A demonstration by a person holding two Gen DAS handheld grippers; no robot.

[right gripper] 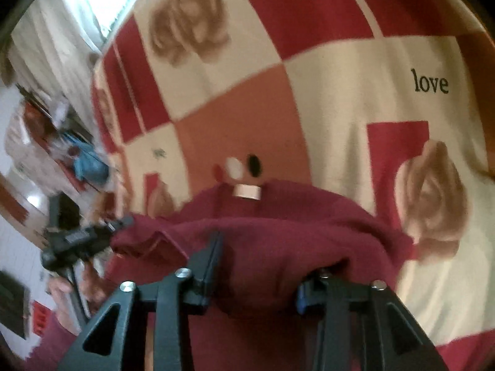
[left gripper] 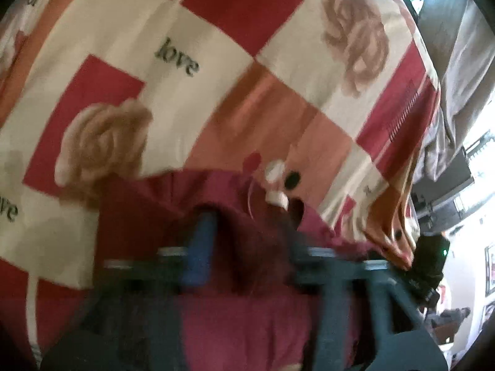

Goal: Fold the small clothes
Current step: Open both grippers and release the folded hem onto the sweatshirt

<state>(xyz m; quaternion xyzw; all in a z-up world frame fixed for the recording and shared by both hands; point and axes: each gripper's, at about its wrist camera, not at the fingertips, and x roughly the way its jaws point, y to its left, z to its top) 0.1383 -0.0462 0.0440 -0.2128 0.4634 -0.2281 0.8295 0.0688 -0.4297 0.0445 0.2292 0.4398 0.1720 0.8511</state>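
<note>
A maroon garment [right gripper: 278,225] lies bunched on a patchwork bedspread [right gripper: 340,92], its white neck label [right gripper: 247,191] on the far side. My right gripper [right gripper: 263,275] stands open, with loose maroon cloth sagging between its fingers and covering the right fingertip. The left gripper [right gripper: 77,241] shows at the garment's left corner. In the blurred left wrist view my left gripper [left gripper: 250,247] is open over the same garment [left gripper: 161,216]. A fold bulges between its blue pad [left gripper: 201,247] and the dark far finger. The right gripper [left gripper: 430,262] shows past the cloth's right end.
The bedspread [left gripper: 201,31] has red, cream and orange squares with roses and the word love. Small white, black and red round shapes [right gripper: 244,165] sit just beyond the collar. A hand [right gripper: 62,290] holds the left gripper. The bed's edge and room clutter [right gripper: 62,142] lie left.
</note>
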